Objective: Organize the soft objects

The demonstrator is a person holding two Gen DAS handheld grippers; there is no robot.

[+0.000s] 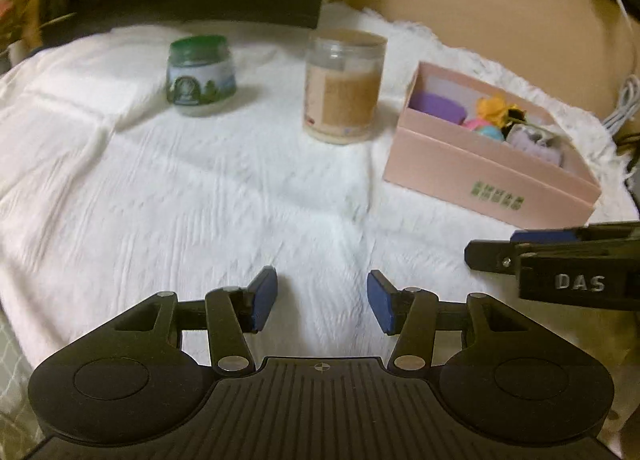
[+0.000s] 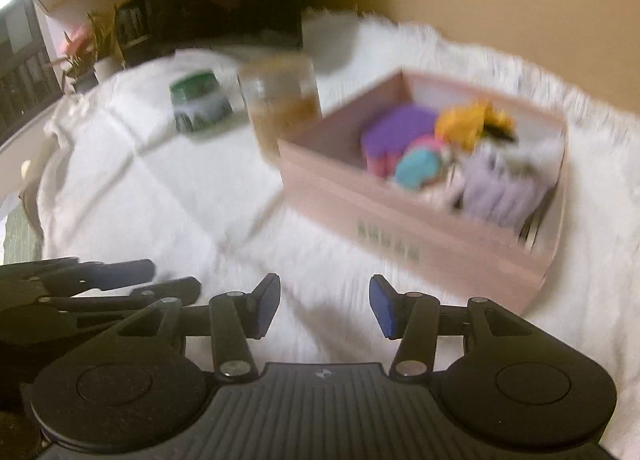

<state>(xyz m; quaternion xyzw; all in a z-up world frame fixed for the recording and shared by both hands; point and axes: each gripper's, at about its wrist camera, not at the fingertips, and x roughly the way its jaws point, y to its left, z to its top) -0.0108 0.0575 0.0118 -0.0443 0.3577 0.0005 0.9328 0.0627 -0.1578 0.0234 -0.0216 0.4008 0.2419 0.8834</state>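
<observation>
- Across the middle of both frames lies a white cloth (image 1: 224,188) covering the work surface, rumpled into ridges and fringed at its far edge.
- Right of centre in the left wrist view stands a pink box (image 1: 480,168); the soft objects sit inside it: a purple pad (image 1: 438,104), a yellow-orange piece (image 1: 496,108), a pink-and-blue ball (image 1: 486,130) and a pale lilac item (image 1: 536,142).
- Left gripper (image 1: 322,302): jaws parted, nothing between the pads, bare cloth below.
- Right gripper (image 2: 324,306): jaws likewise apart and empty; its tip shows at the right edge of the left wrist view, close to the box's near corner.
- Upper centre of the left wrist view holds a clear jar (image 1: 345,86) part-filled with tan contents, standing just beside the box; a green-lidded jar (image 1: 200,74) stands further left, apart.
- Right wrist view is badly smeared; fine detail inside the box cannot be confirmed there.
- Risks, as judged:
  - The clear jar is tall and near the box wall; a sideways sweep toward the box could tip it.
  - The two grippers are close together at lower frame; converging on the box could make them collide.
  - A low approach could snag the ridged cloth and drag box and jars.
  - The box looks light; pressing on one wall could slide or tilt it.
</observation>
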